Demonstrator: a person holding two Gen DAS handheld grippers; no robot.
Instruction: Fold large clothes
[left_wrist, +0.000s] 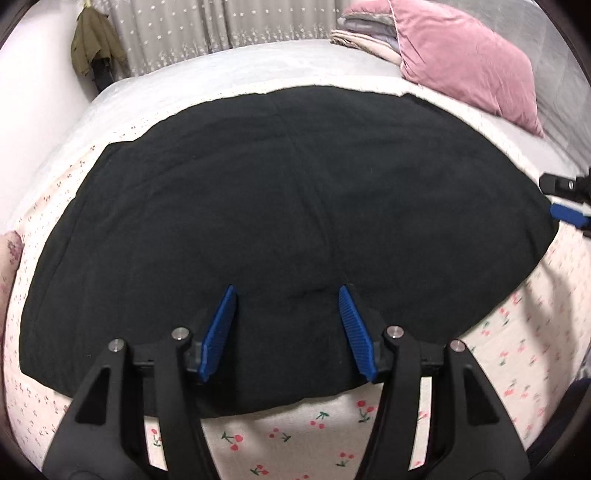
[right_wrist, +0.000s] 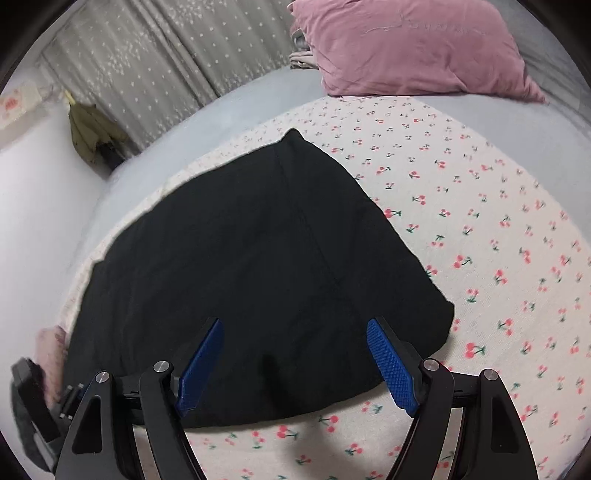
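The right gripper (left_wrist: 567, 206) is cut off by the left wrist view's right edge. The cherry-print sheet (left_wrist: 517, 343) there is motion-blurred. A dark device (right_wrist: 29, 402) at the right wrist view's lower left is too cropped to identify.

Both claws (left_wrist: 287, 291) (right_wrist: 295, 325) open, empty.

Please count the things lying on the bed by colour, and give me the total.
Black: 1, the black garment
Pink: 1, the pink pillow
Grey and beige: 1, the stack of folded cloths behind the pillow
White with cherries: 1, the cherry-print sheet
Total: 4
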